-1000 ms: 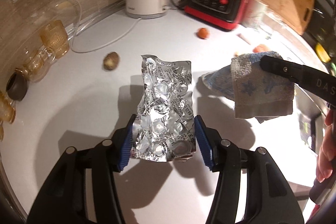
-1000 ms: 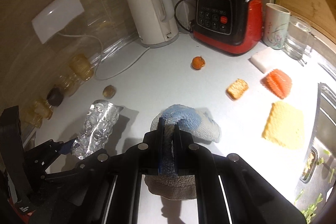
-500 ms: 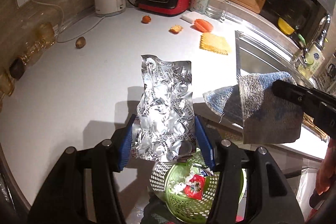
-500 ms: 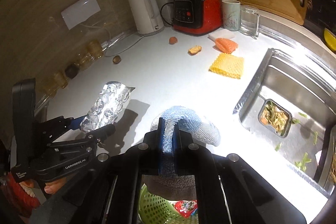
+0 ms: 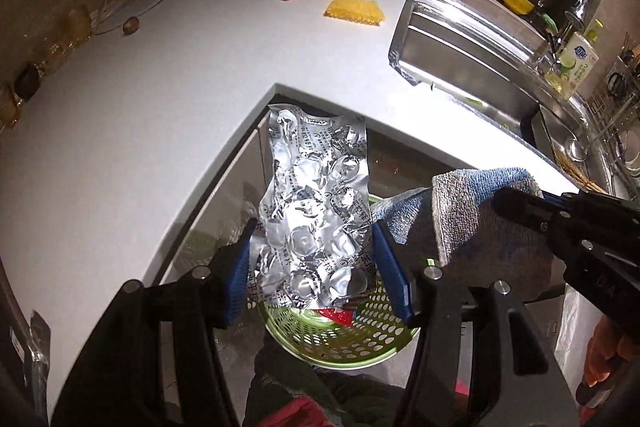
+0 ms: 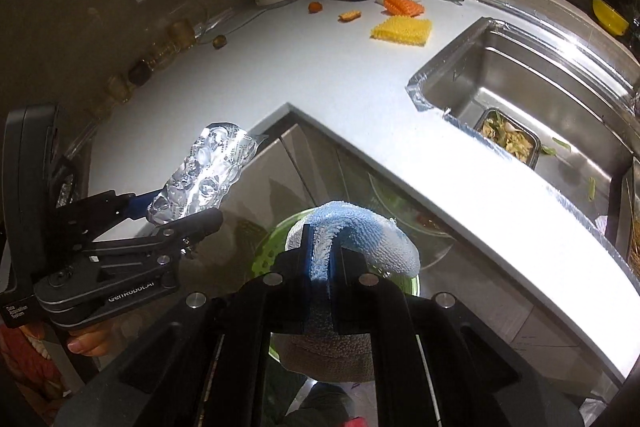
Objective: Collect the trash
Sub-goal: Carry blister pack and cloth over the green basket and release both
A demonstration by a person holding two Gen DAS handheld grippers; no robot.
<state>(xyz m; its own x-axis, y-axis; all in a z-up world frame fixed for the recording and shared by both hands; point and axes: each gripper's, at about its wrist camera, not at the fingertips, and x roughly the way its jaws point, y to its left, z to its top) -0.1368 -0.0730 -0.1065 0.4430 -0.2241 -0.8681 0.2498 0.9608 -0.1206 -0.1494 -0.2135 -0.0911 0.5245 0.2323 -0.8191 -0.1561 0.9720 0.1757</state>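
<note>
Left wrist view
Left gripper [image 5: 316, 259]: grasps the blister pack [image 5: 316, 211] by its side edges, upright, above the green basket [image 5: 340, 335], positioned for release.
Basket: below the countertop [image 5: 140, 147] corner, on the floor side.

Right wrist view
Right gripper [image 6: 322, 263]: clenched on the towel [image 6: 360, 239], which drapes over the basket [image 6: 264, 255].
Remaining scraps: orange peel [image 6: 315, 7] near the countertop's back edge.

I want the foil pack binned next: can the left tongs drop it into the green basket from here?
Probably yes: the left tongs grip the foil pack right above the green basket, with nothing visible between them.
</note>
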